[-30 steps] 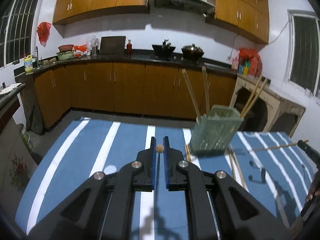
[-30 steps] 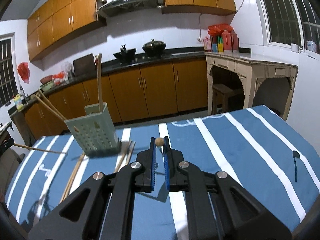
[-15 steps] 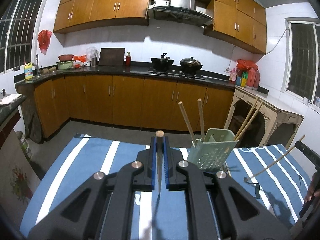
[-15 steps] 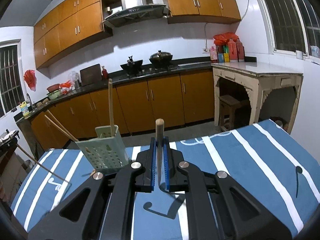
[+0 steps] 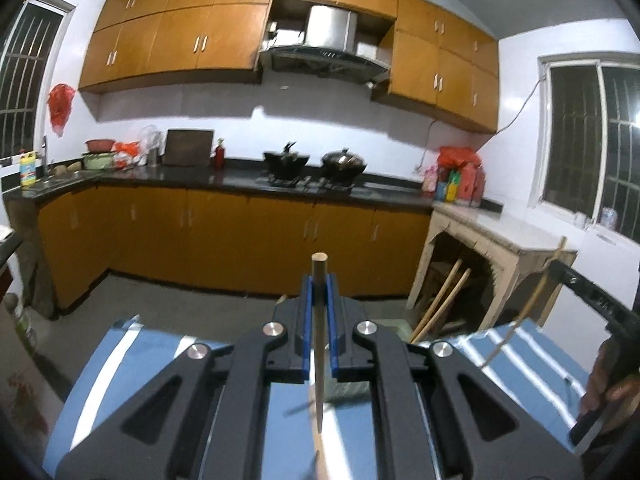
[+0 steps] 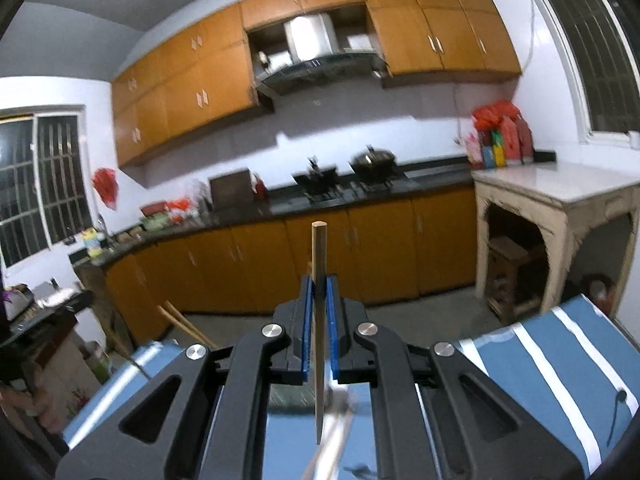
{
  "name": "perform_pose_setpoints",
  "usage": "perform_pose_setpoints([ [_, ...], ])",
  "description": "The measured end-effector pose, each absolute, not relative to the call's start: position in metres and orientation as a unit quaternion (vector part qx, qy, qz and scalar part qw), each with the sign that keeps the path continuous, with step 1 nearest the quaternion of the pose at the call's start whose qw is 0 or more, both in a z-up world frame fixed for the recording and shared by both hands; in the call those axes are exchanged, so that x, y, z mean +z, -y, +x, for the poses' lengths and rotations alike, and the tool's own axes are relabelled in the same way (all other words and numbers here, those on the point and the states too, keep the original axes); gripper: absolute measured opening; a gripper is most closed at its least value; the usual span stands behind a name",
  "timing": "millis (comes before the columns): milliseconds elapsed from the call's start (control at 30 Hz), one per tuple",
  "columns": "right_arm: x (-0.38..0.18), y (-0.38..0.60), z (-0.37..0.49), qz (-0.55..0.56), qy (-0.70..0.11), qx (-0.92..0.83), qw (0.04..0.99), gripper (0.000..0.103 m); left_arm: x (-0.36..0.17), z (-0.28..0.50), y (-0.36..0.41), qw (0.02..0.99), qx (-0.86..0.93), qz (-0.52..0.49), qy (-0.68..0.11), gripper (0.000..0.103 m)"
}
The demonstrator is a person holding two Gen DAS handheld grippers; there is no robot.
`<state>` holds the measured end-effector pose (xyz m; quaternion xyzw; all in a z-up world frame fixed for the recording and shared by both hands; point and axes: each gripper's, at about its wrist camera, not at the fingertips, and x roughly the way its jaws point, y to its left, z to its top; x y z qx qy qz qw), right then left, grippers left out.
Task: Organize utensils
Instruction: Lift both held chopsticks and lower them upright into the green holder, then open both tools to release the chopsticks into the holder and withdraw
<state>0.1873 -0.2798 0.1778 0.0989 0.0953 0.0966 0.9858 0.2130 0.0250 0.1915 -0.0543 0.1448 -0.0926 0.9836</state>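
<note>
**Kitchen interior: condition as observed**

Walls [image 5: 360,120] are white. Orange-brown wall cabinets [image 5: 192,40] flank a steel range hood [image 5: 324,52]. Matching base cabinets [image 5: 224,240] carry a dark countertop [image 5: 240,180] holding two black pots [image 5: 316,160] on a hob. Barred windows [image 5: 588,152] show darkness outside. A pale stone-topped side table [image 6: 556,196] stands to the right. The floor [image 5: 180,296] is grey.

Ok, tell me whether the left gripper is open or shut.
Shut. The left gripper has its blue pads clamped on a wooden chopstick that stands upright between them.
</note>
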Motion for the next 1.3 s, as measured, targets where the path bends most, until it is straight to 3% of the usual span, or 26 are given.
perform_pose_setpoints([
  [200, 0.201, 0.257, 0.213, 0.102, -0.052, 0.098, 0.989, 0.008, 0.23, 0.241, 0.005, 0.987, -0.1, -0.074, -0.098, 0.008],
  [433, 0.191, 0.244, 0.243, 0.096, -0.037, 0.082, 0.991, 0.008, 0.234, 0.268, 0.023, 0.992, -0.073, -0.075, -0.067, 0.008],
  [1300, 0.138, 0.233, 0.274, 0.102, -0.103, 0.082, 0.986, 0.008, 0.162, 0.328, 0.031, 0.983, -0.068, -0.082, -0.152, 0.008],
])
